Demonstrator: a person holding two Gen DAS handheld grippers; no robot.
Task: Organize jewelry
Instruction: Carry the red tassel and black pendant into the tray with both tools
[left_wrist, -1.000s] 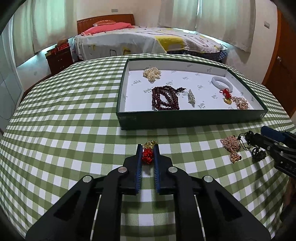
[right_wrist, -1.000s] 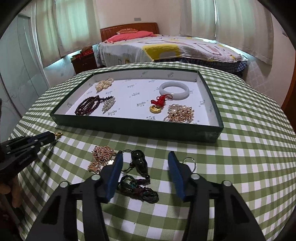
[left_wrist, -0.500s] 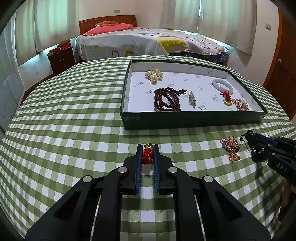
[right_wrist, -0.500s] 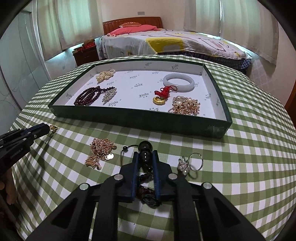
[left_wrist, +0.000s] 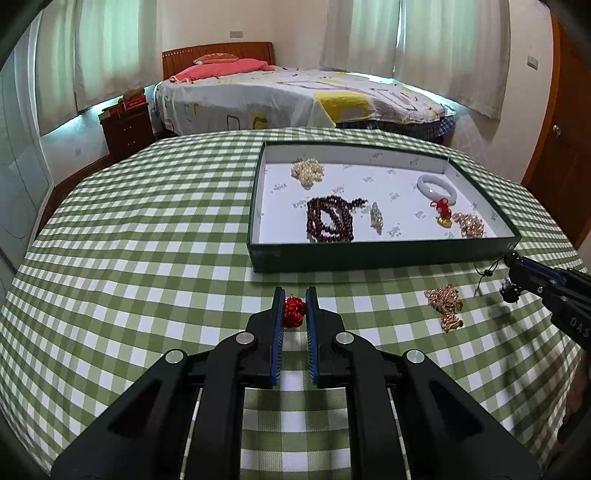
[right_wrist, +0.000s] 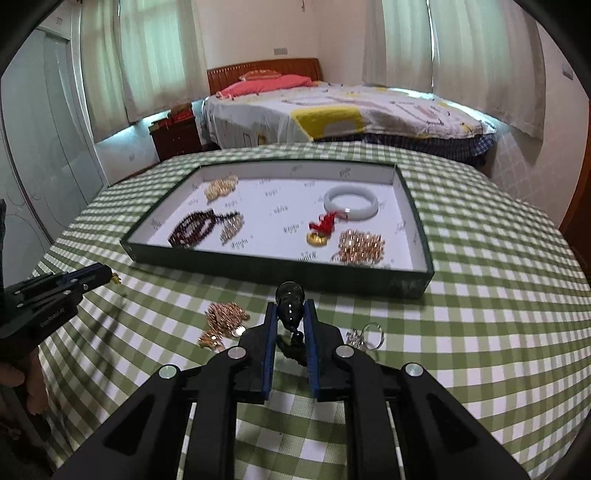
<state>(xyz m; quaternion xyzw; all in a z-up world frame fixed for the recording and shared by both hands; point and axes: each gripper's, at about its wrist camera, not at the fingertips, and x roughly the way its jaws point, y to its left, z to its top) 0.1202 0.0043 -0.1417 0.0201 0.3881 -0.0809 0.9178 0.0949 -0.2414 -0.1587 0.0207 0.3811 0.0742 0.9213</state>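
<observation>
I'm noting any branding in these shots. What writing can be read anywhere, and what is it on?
"DAS": white letters on the side of the right gripper, cut off by the picture's edge.
Small white print on the side of the left gripper: too blurred to read.
Small dark marks repeated across the white lining of the tray: too small to read.
Nothing else legible.

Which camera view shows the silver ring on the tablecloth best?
The right wrist view: the silver ring lies on the tablecloth just right of the right claw, partly hidden by it. The left wrist view does not show it.
</observation>
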